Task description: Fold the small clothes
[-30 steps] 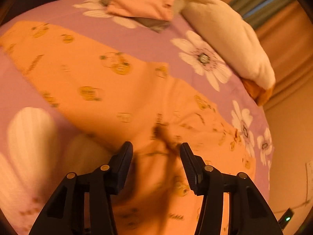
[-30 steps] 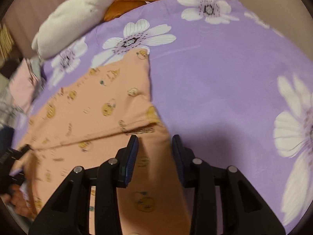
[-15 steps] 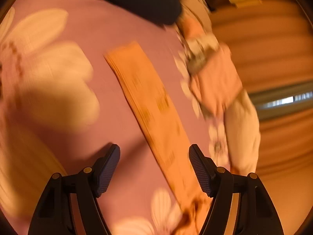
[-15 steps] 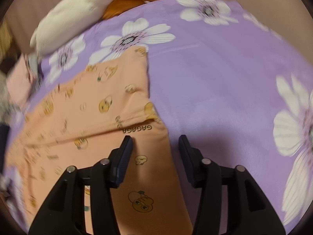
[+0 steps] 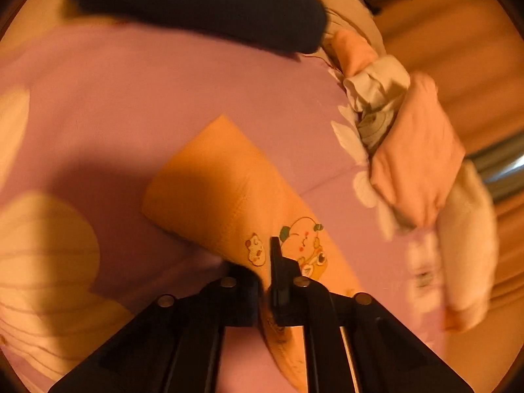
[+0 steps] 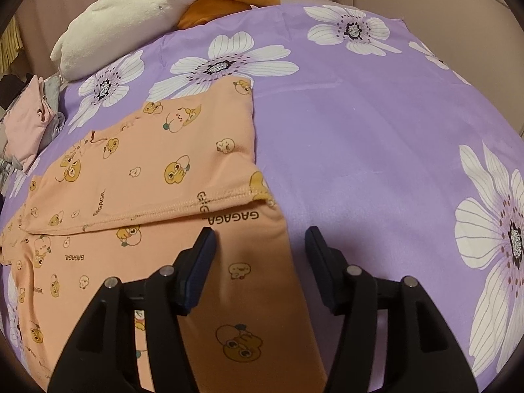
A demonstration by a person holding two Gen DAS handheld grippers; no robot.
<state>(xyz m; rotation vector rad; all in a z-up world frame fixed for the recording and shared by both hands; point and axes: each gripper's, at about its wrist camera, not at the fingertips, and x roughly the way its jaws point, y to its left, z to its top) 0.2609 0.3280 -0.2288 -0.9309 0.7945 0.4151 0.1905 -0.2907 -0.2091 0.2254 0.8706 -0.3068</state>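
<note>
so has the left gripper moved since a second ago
Yes. The left gripper has swung off the garment's broad middle to its narrow end near the dark cushion, and its jaws just closed on the orange garment.

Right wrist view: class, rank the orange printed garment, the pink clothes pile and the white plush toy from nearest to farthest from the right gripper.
1. Orange printed garment: partly between the open fingers of the right gripper.
2. Pink clothes pile: far left edge.
3. White plush toy: top left, at the bed's far end.
</note>
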